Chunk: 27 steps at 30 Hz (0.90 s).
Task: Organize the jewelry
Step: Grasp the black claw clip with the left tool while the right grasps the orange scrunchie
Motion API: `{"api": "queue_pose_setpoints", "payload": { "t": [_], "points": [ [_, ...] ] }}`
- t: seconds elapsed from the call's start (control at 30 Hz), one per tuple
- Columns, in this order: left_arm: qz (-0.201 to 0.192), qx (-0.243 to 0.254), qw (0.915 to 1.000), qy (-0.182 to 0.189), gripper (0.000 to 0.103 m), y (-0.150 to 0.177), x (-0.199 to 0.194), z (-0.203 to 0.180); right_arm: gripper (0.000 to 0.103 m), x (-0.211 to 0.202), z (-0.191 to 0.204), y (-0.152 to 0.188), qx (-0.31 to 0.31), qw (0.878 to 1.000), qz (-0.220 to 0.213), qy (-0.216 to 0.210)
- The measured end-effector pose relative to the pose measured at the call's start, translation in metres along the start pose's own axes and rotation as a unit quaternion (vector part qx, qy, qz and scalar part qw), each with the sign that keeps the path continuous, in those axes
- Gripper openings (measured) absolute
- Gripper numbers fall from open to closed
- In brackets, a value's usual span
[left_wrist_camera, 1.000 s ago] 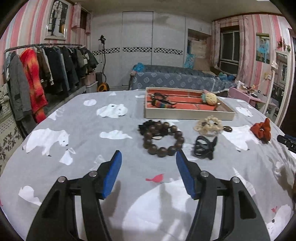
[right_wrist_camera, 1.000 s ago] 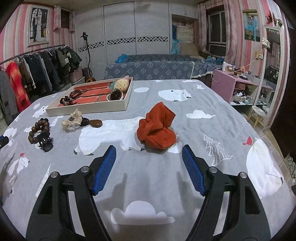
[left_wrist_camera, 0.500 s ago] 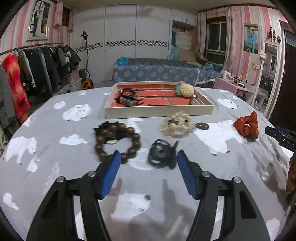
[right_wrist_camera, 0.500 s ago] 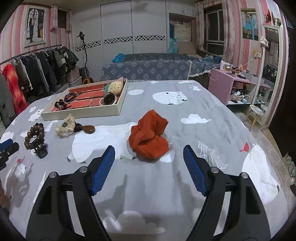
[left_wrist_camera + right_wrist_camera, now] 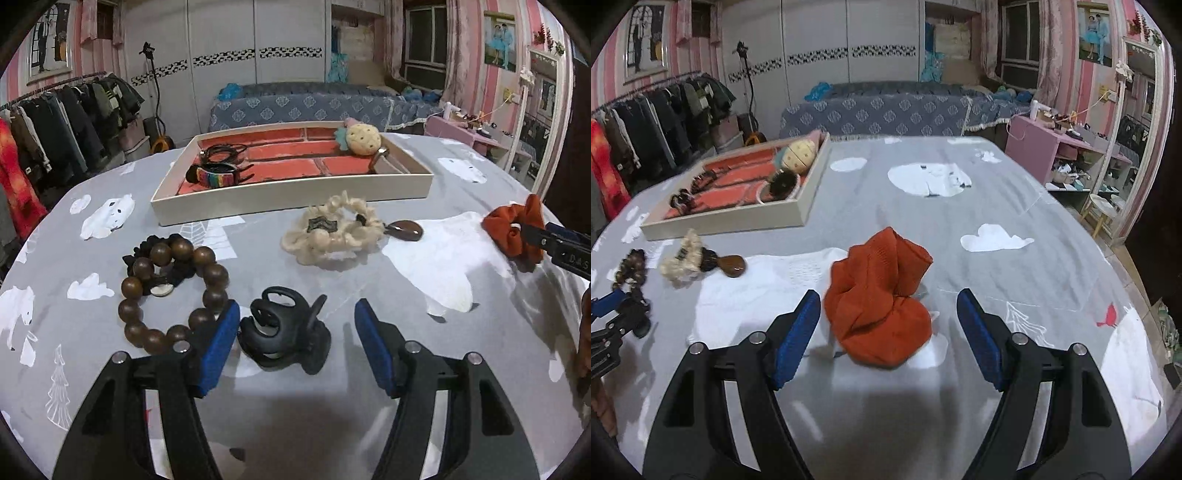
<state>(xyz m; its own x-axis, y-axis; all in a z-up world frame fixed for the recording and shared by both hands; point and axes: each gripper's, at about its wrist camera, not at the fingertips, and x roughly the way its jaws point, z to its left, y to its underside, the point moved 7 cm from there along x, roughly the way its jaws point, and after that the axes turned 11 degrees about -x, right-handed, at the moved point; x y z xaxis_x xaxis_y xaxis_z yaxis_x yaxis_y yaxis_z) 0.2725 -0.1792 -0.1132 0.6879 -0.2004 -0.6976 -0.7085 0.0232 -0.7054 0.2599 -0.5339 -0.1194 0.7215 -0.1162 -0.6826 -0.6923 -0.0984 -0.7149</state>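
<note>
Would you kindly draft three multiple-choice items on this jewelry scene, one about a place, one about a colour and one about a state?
1. Where is the black hair claw?
A. Inside the tray
B. On the cloth between the left tool's fingers
C. On top of the cream scrunchie

2. What colour is the scrunchie in front of the right tool?
A. Orange-red
B. Green
C. White

3. How does the left tool stand?
A. Shut on the bead bracelet
B. Shut with nothing in it
C. Open, pads off the claw

Answers:
1. B, since the claw lies on the grey cloth between the blue pads, outside the tray.
2. A, as the scrunchie is orange-red.
3. C, because there are visible gaps between the claw and each pad, and the bead bracelet lies apart to the side.
</note>
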Motion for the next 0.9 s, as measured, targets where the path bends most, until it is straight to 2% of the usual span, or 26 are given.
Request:
{"api": "queue_pose_setpoints", "payload": {
  "t": [0.07,0.13,0.2,0.23,0.27,0.37,0.57,0.67,0.83,0.9],
  "points": [
    [0.007,-0.005,1.0,0.004,0.061,-0.001,0.005,0.002,0.074,0.013,-0.002,0.0,-0.001,1.0,0.013,0.0],
    [0.021,-0.015,0.9996,0.012,0.048,0.0,0.011,0.005,0.063,0.026,-0.002,0.002,0.002,0.999,0.032,-0.009],
    [0.025,-0.022,0.9992,0.021,0.048,0.0,0.012,0.007,0.046,0.033,0.0,0.003,0.001,0.999,0.045,-0.023],
    [0.025,-0.022,0.9992,0.023,0.047,0.001,0.012,0.007,0.042,0.035,0.0,0.003,-0.001,0.999,0.048,-0.025],
    [0.024,-0.022,0.9992,0.023,0.047,0.001,0.011,0.007,0.035,0.036,0.002,0.003,-0.004,0.998,0.051,-0.03],
    [0.022,-0.024,0.999,0.029,0.047,0.001,0.01,0.007,0.025,0.034,0.005,0.002,-0.014,0.998,0.047,-0.03],
    [0.005,-0.023,0.9991,0.035,0.047,-0.001,-0.003,0.009,0.022,0.015,0.008,0.001,-0.026,0.999,0.024,-0.016],
    [-0.005,-0.026,0.999,0.037,0.047,-0.003,-0.013,0.012,0.022,-0.005,0.009,-0.001,-0.022,1.0,-0.002,-0.021],
    [-0.041,-0.028,0.9981,0.035,0.047,-0.016,-0.044,0.02,0.022,-0.045,0.006,-0.004,-0.017,0.999,-0.035,-0.015],
    [-0.057,-0.032,0.9974,0.032,0.047,-0.022,-0.058,0.027,0.022,-0.061,0.008,-0.006,-0.011,0.998,-0.054,-0.026]
  ]
}}
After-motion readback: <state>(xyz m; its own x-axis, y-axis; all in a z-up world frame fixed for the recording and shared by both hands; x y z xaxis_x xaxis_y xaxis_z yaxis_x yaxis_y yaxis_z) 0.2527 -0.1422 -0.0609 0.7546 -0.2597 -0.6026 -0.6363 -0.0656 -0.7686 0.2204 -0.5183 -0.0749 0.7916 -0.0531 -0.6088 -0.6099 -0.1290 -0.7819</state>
